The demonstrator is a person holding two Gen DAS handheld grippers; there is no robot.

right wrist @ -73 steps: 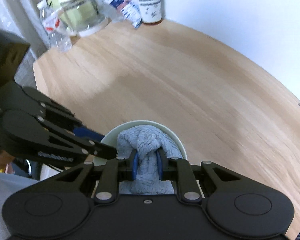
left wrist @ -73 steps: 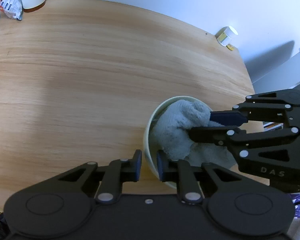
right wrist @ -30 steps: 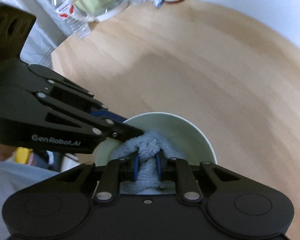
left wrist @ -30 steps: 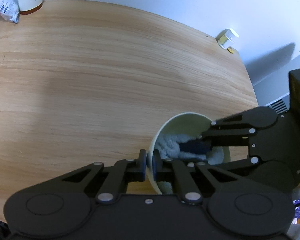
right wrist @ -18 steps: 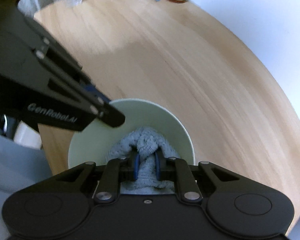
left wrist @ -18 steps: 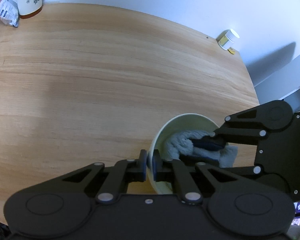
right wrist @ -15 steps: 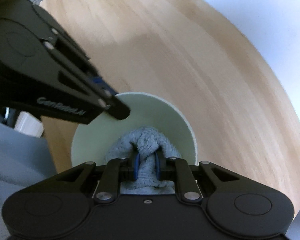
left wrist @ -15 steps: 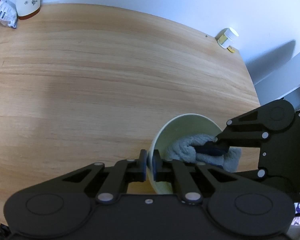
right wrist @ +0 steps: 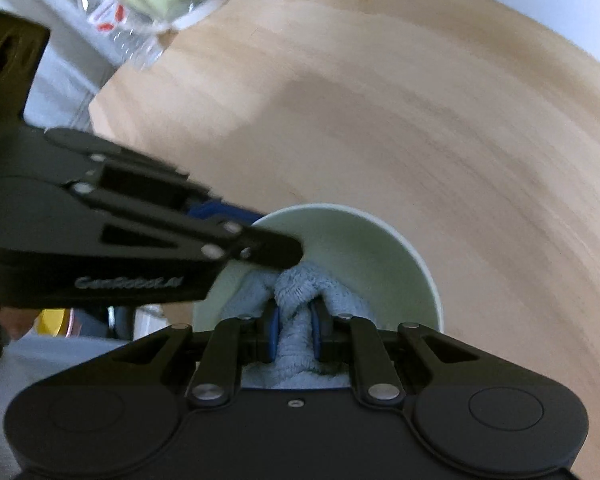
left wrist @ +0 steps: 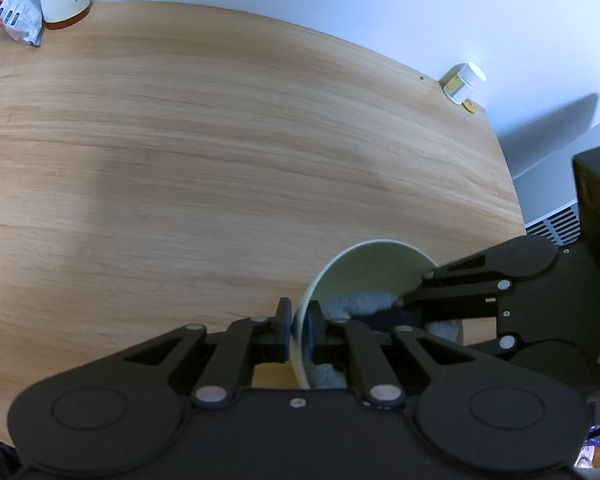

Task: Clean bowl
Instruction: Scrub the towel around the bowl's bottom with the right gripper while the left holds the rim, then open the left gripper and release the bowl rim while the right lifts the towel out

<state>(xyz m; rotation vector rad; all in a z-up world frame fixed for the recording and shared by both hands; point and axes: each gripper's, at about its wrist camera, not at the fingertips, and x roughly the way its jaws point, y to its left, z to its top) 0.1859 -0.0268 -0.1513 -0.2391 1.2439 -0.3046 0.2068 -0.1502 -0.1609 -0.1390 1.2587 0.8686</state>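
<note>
The left hand-held gripper (left wrist: 298, 334) is clamping the pale green round bowl (left wrist: 374, 258) by its nine o'clock rim over the wooden table (left wrist: 220, 152), while the right hand-held gripper (right wrist: 294, 334), entering from three o'clock, is pinching a grey-blue terry cloth (right wrist: 300, 284) against its inside.

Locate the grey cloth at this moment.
The grey cloth sits inside the pale green bowl, clamped by the right gripper, at the bottom centre of the right wrist view.
</note>
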